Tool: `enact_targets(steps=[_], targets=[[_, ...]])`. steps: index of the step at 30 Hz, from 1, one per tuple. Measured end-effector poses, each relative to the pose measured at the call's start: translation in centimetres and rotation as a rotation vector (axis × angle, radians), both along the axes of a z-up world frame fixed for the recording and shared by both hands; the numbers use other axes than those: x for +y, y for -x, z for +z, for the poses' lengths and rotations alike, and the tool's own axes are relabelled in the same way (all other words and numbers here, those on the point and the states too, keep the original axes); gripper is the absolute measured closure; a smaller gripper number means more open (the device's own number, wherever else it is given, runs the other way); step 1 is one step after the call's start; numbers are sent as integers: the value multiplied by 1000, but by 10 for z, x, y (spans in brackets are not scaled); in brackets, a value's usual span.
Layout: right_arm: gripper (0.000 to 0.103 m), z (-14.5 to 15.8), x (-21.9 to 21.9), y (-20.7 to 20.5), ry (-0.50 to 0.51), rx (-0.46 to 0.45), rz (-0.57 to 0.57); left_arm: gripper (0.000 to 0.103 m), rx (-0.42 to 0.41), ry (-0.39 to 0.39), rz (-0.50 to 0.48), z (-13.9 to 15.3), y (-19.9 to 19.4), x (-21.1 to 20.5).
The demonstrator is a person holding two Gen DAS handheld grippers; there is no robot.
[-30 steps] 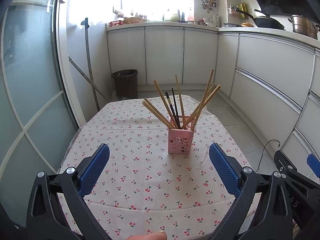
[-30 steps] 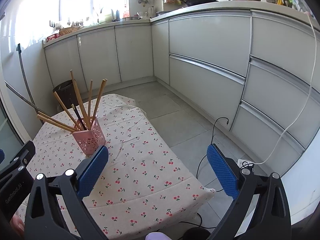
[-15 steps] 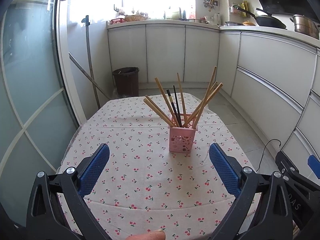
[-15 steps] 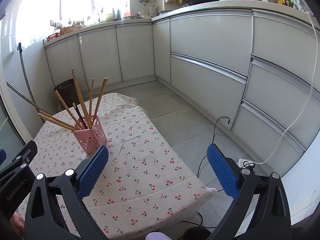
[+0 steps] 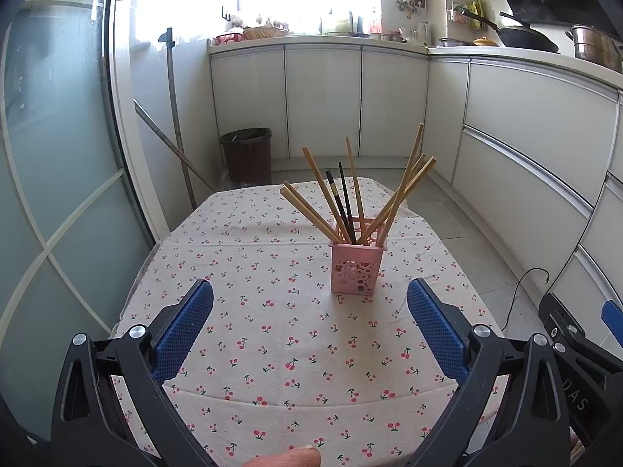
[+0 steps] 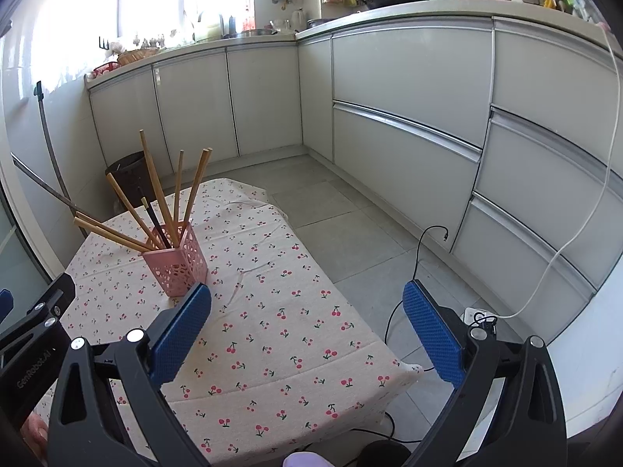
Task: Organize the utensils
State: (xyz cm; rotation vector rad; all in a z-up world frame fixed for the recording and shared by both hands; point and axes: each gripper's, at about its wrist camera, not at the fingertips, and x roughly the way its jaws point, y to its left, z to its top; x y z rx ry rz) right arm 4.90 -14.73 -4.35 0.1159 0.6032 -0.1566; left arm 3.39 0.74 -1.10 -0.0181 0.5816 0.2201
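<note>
Both spread wide, empty: left gripper (image 5: 310,307), right gripper (image 6: 307,311) (neighbour's arm reads "GenRobot.AI"). Chopsticks (image 5: 352,198) upright in pink holder (image 5: 356,268).

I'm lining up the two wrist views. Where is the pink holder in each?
Left wrist: pink holder stands just right of centre on the cloth, beyond the open left tool.
Right wrist: it sits at left, by the right tool's left finger.
Shared landmark: bin.
</note>
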Motion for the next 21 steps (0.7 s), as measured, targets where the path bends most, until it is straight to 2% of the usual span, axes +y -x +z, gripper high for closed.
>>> enact_targets(steps=[21], targets=[[7,-2,-1,1,-4,4,-1,7,21,2,1,-4,-3,1]])
